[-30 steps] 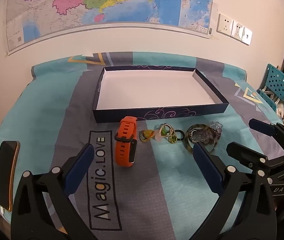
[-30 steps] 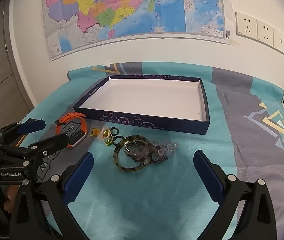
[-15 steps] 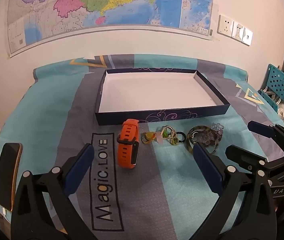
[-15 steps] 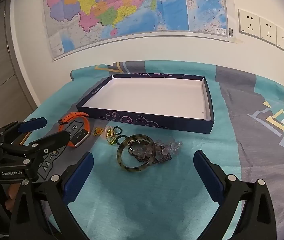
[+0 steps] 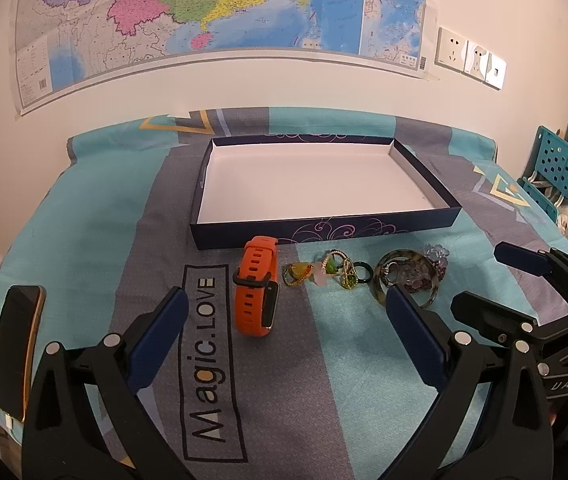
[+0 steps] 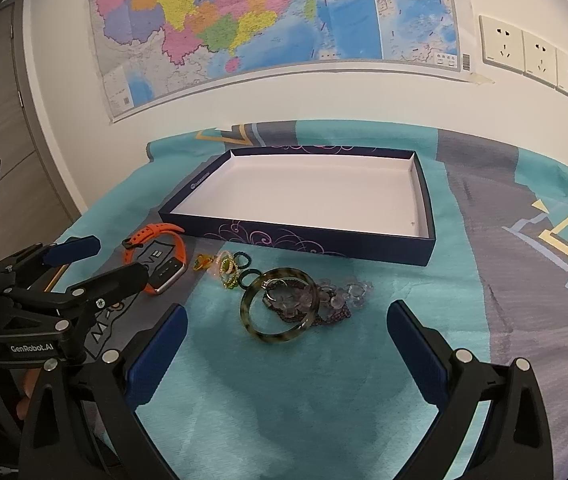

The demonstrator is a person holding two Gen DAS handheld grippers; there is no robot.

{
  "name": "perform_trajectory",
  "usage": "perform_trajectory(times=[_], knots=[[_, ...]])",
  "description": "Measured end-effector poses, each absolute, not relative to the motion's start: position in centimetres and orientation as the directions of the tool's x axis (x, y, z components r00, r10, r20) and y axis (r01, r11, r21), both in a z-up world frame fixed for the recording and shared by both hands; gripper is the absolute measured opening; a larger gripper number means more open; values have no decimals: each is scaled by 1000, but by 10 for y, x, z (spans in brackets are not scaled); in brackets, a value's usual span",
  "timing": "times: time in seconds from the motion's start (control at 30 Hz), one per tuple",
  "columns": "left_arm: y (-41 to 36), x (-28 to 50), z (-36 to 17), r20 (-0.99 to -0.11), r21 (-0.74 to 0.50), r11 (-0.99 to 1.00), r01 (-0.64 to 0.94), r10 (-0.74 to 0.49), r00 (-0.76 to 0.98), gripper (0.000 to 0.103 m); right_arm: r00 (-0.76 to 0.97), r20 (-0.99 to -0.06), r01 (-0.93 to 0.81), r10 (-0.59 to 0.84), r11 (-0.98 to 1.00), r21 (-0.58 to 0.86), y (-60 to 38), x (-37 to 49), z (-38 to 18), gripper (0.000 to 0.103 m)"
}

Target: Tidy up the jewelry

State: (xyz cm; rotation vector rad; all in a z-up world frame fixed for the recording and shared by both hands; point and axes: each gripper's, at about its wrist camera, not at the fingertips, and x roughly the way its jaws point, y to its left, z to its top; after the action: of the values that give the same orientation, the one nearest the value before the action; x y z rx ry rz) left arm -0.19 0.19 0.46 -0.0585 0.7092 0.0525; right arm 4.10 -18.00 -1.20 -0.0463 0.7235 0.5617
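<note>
Jaws apart above unsorted jewelry (image 6: 280,300)

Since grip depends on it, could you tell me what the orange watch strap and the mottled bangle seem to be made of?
Orange watch strap: probably matte silicone or rubber; it shows no glare, bends in a loop and has rows of punched holes.
Mottled bangle: apparently glossy resin or acetate with tortoiseshell patterning; it looks rigid and translucent, though glass or stone cannot be excluded.

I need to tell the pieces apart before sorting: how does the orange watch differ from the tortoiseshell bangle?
The orange watch is a bright, opaque strap with rows of holes and a metal-edged case; the tortoiseshell bangle is a mottled brown, translucent plain ring. The watch stands on its edge alone; the bangle rests on a heap of beaded jewelry. Both sit on the cloth in front of the box, untouched by either gripper.
</note>
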Motion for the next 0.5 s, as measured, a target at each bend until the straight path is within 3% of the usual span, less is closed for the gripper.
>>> perform_trajectory(times=[0.5], knots=[[3, -3, 4, -653, -32, 997, -69, 31, 757, 97, 601, -640, -506, 479, 848, 160, -179, 41, -14, 97]])
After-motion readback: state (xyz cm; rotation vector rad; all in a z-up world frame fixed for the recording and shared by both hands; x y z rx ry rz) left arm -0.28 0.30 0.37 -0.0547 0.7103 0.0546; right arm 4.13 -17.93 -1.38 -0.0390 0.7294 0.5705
